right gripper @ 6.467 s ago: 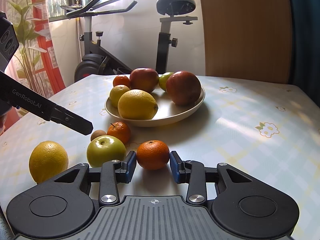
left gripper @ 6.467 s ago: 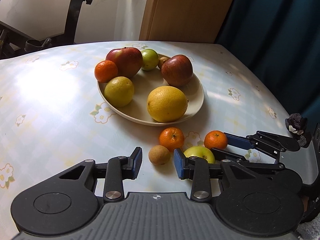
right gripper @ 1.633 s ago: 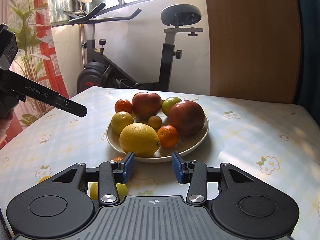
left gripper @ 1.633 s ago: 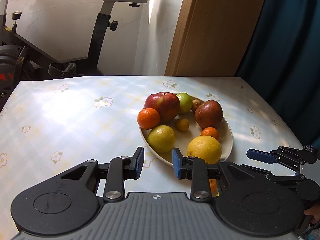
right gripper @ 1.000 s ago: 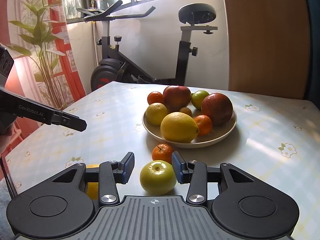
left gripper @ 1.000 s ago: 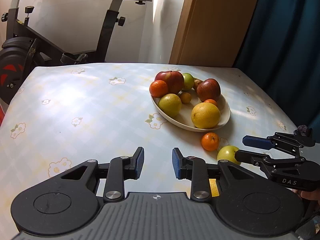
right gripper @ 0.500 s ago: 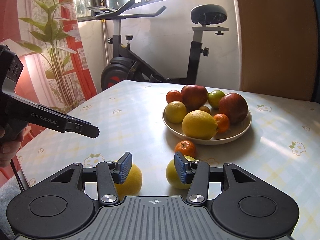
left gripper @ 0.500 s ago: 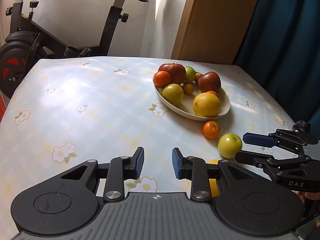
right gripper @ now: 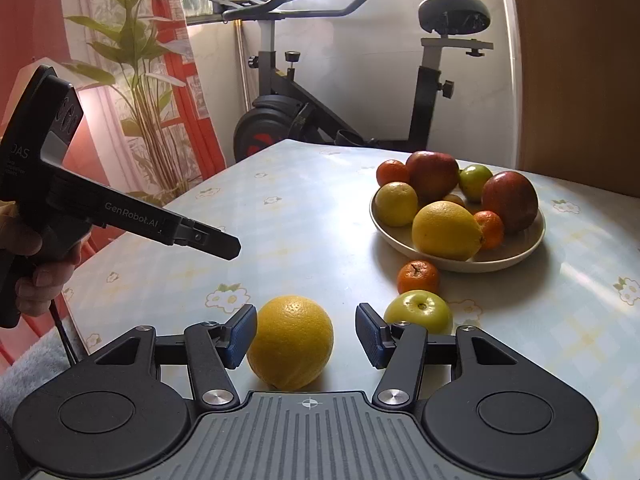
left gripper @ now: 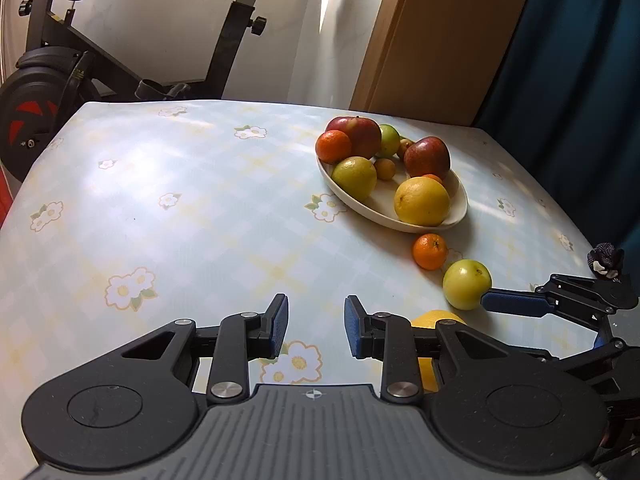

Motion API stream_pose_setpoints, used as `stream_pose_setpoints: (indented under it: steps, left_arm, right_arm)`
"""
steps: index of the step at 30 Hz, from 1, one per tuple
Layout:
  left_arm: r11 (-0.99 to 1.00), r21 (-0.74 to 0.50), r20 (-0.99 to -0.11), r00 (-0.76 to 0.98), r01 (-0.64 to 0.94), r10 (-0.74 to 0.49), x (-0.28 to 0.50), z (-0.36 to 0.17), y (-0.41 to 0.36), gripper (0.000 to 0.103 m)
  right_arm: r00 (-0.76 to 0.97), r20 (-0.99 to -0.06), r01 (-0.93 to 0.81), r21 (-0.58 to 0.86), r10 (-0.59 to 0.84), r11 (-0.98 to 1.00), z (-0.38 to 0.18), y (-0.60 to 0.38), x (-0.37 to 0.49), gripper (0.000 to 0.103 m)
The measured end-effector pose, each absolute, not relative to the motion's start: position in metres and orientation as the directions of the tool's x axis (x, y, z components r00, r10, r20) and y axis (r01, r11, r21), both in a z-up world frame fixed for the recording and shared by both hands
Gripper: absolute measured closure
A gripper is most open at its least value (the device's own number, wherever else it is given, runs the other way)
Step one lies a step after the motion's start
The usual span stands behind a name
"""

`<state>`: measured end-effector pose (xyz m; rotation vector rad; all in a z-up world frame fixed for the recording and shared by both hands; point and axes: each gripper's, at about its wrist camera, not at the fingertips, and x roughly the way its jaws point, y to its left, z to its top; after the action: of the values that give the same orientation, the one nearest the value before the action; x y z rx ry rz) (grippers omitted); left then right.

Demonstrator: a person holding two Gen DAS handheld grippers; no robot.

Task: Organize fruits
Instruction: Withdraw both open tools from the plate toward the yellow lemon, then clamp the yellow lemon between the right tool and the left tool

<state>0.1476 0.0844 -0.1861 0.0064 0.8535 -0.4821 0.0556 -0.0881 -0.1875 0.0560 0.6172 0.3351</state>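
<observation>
A large yellow orange [right gripper: 290, 342] lies on the table between the jaws of my right gripper [right gripper: 306, 328], which are opening; the right pad stands clear of the fruit. A green apple [right gripper: 418, 312] and a tangerine [right gripper: 418, 278] lie just right of it, in front of the cream plate [right gripper: 480, 266] piled with apples, citrus and small fruits. In the left wrist view my left gripper [left gripper: 316, 320] hovers over bare tablecloth, its jaws drawn in with nothing between them. The apple [left gripper: 466, 284], tangerine [left gripper: 430, 251] and plate [left gripper: 352, 200] sit to its right; the orange [left gripper: 436, 316] is half hidden.
The flowered tablecloth [left gripper: 180, 208] is bare to the left of the plate. An exercise bike [right gripper: 340, 120] stands behind the table, with a plant and red curtain [right gripper: 132, 80] at the left. A hand [right gripper: 40, 280] holds the left gripper near the table's left edge.
My right gripper has shifted left, from around the green apple to around the orange, and its jaws have widened. The left gripper has barely moved and stays drawn in.
</observation>
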Motion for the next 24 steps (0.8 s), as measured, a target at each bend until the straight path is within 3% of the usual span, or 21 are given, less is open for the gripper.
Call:
stream_pose_setpoints:
  steps: [9,20,24]
  left_arm:
    - [0.884,-0.213,-0.725,0.539,0.416,-0.428,0.148,-0.188,0.081,0.071]
    - [0.833,-0.268,-0.718,0.476,0.483,-0.507,0.143,-0.191,0.070,0.071]
    - [0.796,-0.346,-0.708,0.419,0.496,-0.569,0.143,-0.197,0.065,0.070]
  right_arm:
    - [0.712,-0.614,-0.323,0.147,0.342,0.935,-0.202,-0.078,0.058,0.052]
    - [0.680,-0.638,-0.372,0.125,0.362,0.920,-0.206,-0.089,0.052,0.061]
    - [0.685,-0.659,-0.331,0.097,0.310,0.939,-0.207,-0.099,0.051,0.070]
